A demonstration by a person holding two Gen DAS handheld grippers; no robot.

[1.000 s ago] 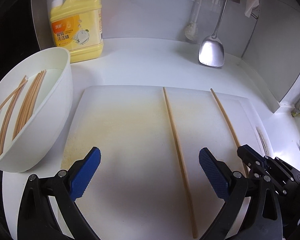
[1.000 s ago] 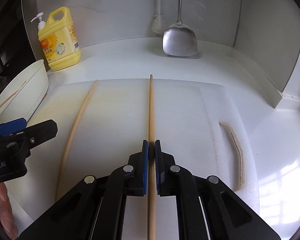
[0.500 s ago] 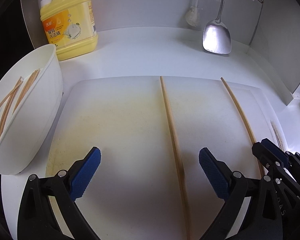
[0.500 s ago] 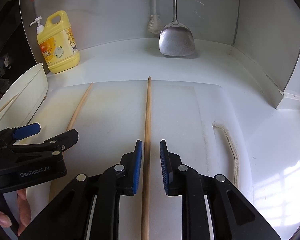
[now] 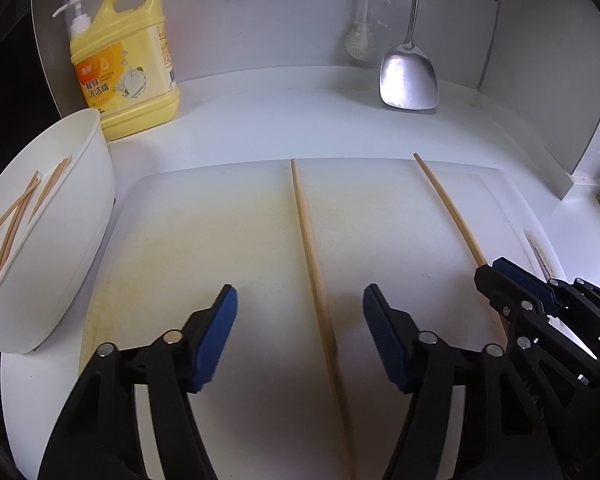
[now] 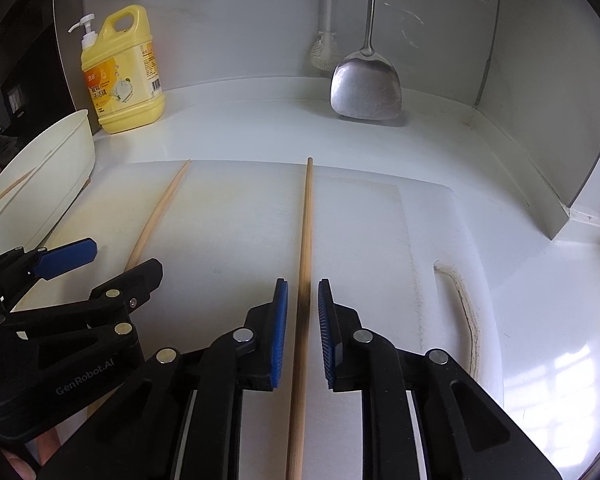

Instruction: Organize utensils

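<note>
While poised low over the cutting board (image 5: 204, 248), left gripper (image 5: 296, 316) spread wide, blue pads well apart, straddling the left chopstick (image 5: 308, 240) without touching it. Lying flat on the board, that chopstick, running from the far edge back toward the camera, between the pads but closer to the right one. Right gripper (image 6: 303, 312) parted only a little, released, pads (image 6: 281, 320) just beside the right chopstick (image 6: 306, 232) with a thin gap showing on each side. Also flat on the board, this second chopstick, roughly parallel to the first and well apart from it. In the left view, seen at the right edge as a black frame with blue pads over the near end of the right chopstick (image 5: 448, 208); in the right view, left gripper (image 6: 96, 264) at lower left over the other chopstick (image 6: 160, 208).

Left of the board, a white bowl (image 5: 80, 216) tilted against it, holding a bundle of more chopsticks (image 5: 20, 212). Behind the bowl, a yellow soap bottle (image 5: 128, 64) with a white pump, upright on the white counter (image 5: 300, 120). At the back wall, a metal spatula (image 5: 408, 76) hanging with its blade reaching the counter, beside a white brush (image 5: 360, 40). Yellowish staining across the left half of the board
</note>
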